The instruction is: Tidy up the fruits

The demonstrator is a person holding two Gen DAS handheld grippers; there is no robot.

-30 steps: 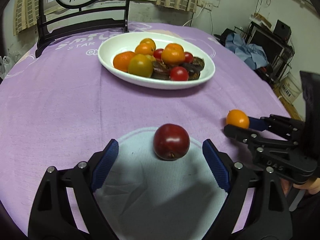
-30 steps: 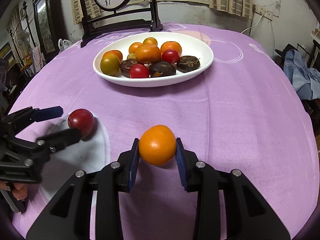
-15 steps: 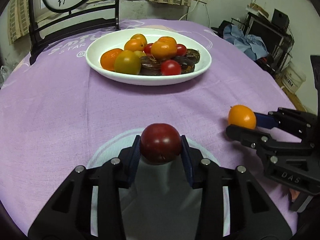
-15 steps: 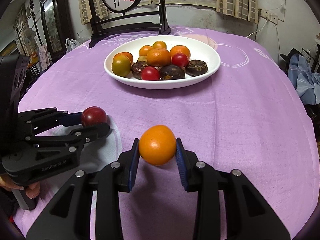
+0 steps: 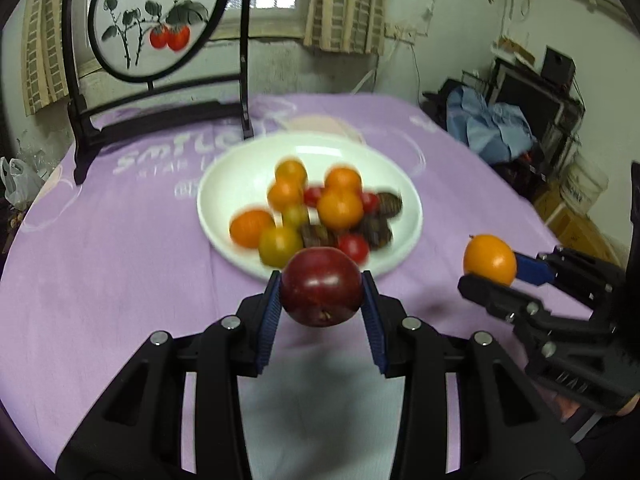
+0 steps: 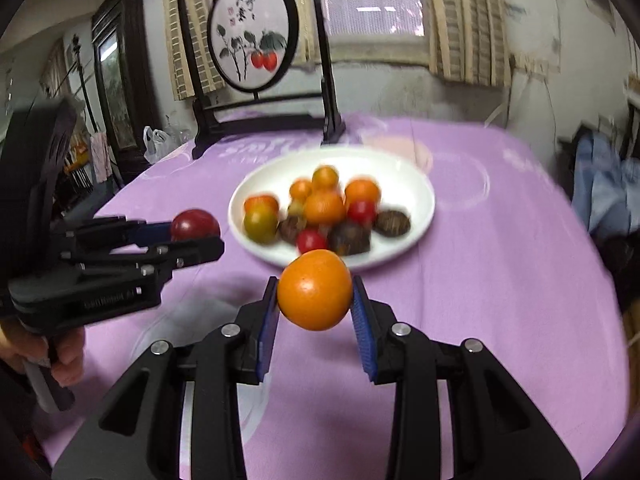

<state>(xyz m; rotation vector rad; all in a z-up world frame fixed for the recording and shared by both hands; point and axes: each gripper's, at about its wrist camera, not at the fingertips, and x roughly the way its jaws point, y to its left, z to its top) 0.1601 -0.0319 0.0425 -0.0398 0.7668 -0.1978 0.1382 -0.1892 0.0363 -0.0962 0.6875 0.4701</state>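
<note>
We have both fruits in hand and off the cloth. In the left wrist view the left gripper (image 5: 320, 300) sits at the lower centre of the frame, its blue pads pressed on either side of the dark red fruit (image 5: 321, 286); those jaws have just been closing, and the fruit is now clamped between them. At the right edge of the same frame the right gripper (image 5: 496, 270) carries the orange fruit (image 5: 489, 259), seen side-on.

The right wrist view confirms it — the orange fruit (image 6: 315, 295) fills the narrow gap between the pads at the lower centre, and the left gripper (image 6: 192, 236) shows at the left edge with the red fruit (image 6: 195, 225) in its grip, a person's hand (image 6: 48, 354) around its handle in the lower left corner.

Above both held fruits, in the middle of each frame, lies the white plate (image 5: 224, 184), already loaded with a blurred heap of orange, red, greenish and dark pieces. It rests on the purple tablecloth (image 5: 100, 264), in front of the round painted screen (image 5: 154, 20) at the upper left.

We judge the job nearly finished: most of the fruit is gathered on the plate, no loose fruit shows on the cloth, and what remains is to carry these two across and set them among the others — taking care they don't roll off the heap
</note>
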